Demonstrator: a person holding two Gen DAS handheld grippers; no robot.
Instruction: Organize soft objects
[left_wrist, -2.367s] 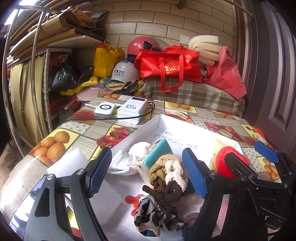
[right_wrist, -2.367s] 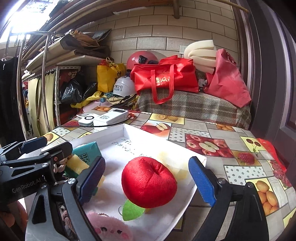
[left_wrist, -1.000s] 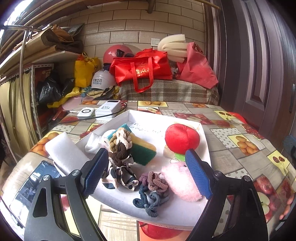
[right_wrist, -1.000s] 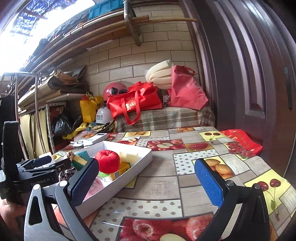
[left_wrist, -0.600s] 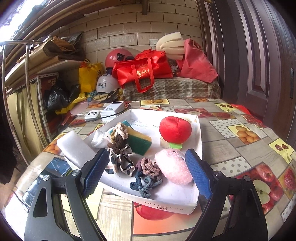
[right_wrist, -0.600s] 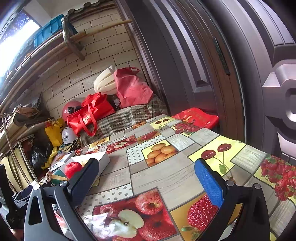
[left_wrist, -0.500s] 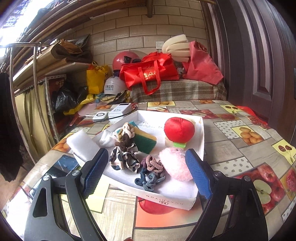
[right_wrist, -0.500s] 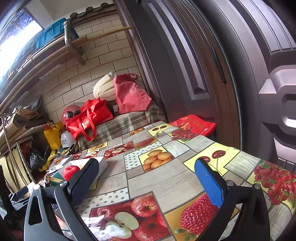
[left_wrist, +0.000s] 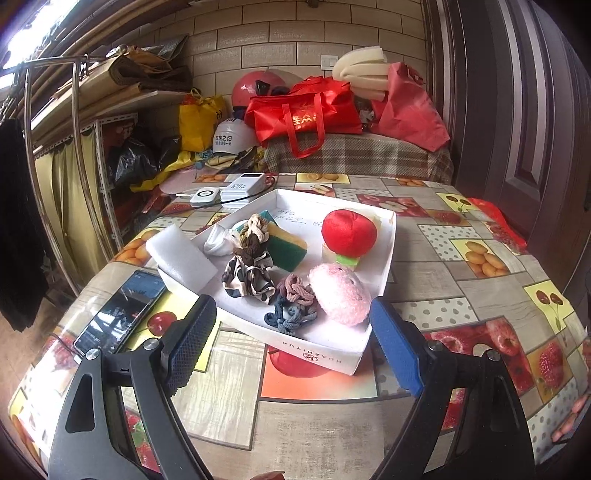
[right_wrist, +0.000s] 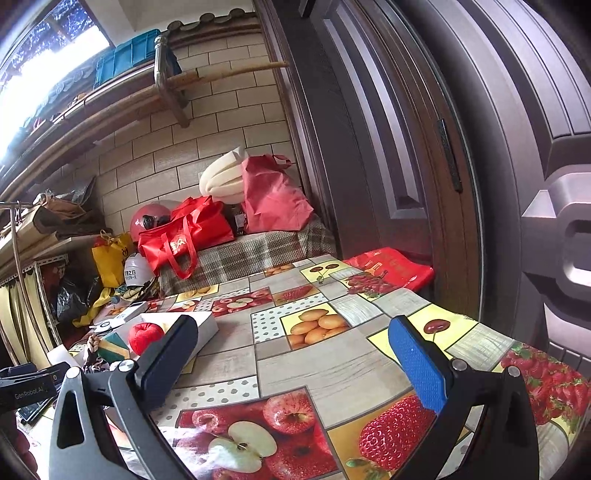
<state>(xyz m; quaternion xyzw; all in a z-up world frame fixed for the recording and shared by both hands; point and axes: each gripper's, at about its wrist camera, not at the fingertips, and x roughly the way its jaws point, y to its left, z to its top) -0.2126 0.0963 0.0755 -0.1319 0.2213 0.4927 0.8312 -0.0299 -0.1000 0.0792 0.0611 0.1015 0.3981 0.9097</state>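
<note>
Withdrawn since the earlier frames: left tongs (left_wrist: 291, 347), formerly over the scrunchies inside the tray, now hover off the tray's near edge, released and holding nothing. Right tongs (right_wrist: 295, 358) have swung away from the tray to the counter's far right side, likewise spread and holding nothing.

Item: white tray (left_wrist: 389, 243), on the fruit-print counter (left_wrist: 480, 295) toward its left side. Contents:
- red plush apple (left_wrist: 349, 232), far right part;
- pink plush (left_wrist: 340, 293), near right corner;
- blue scrunchie (left_wrist: 291, 317) and mauve scrunchie (left_wrist: 295, 290), touching, just left of the pink plush;
- black-and-white patterned scrunchie (left_wrist: 247, 278), left of these;
- brown and beige braided scrunchies (left_wrist: 253, 236), behind it;
- green-and-yellow sponge (left_wrist: 286, 247), centre;
- white cloth (left_wrist: 218, 242), left wall.

Adjacent: white foam block (left_wrist: 177, 254) lying over the tray's left edge; phone (left_wrist: 118, 310) on the counter's near left part; white power bank (left_wrist: 242, 184) at the far left edge.
</note>
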